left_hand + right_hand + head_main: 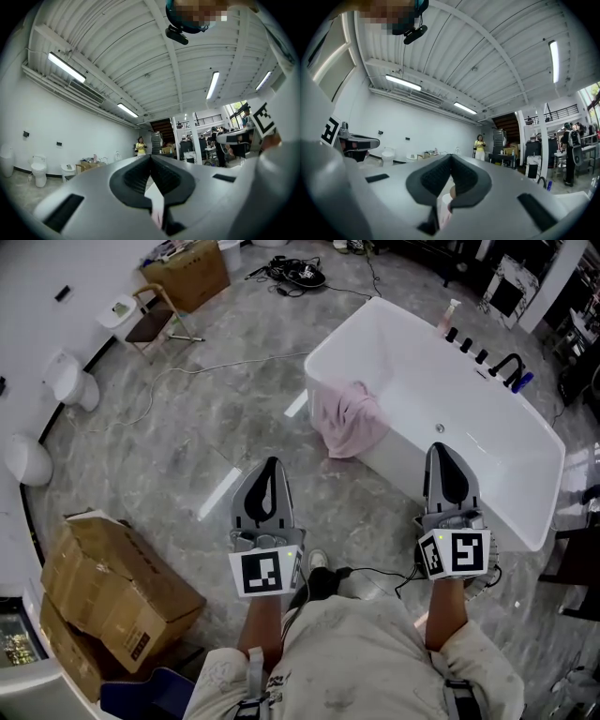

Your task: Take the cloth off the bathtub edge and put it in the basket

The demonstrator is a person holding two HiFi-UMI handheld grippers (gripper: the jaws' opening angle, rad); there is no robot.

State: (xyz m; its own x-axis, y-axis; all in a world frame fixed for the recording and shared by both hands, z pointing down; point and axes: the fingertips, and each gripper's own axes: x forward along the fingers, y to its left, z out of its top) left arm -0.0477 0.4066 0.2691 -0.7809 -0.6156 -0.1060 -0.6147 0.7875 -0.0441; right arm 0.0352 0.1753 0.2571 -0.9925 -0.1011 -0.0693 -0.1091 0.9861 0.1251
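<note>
**Cloth untouched — both jaws shut, empty**

I find the pink cloth draped over the bathtub rim at its near corner, hanging down the outer wall. It lies ahead, between left gripper and right gripper — neither clearly nearer. No basket visible.

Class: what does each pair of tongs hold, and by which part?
Nothing: the left tongs and right tongs are shut, empty; the pink cloth hangs over the bathtub edge.
</note>
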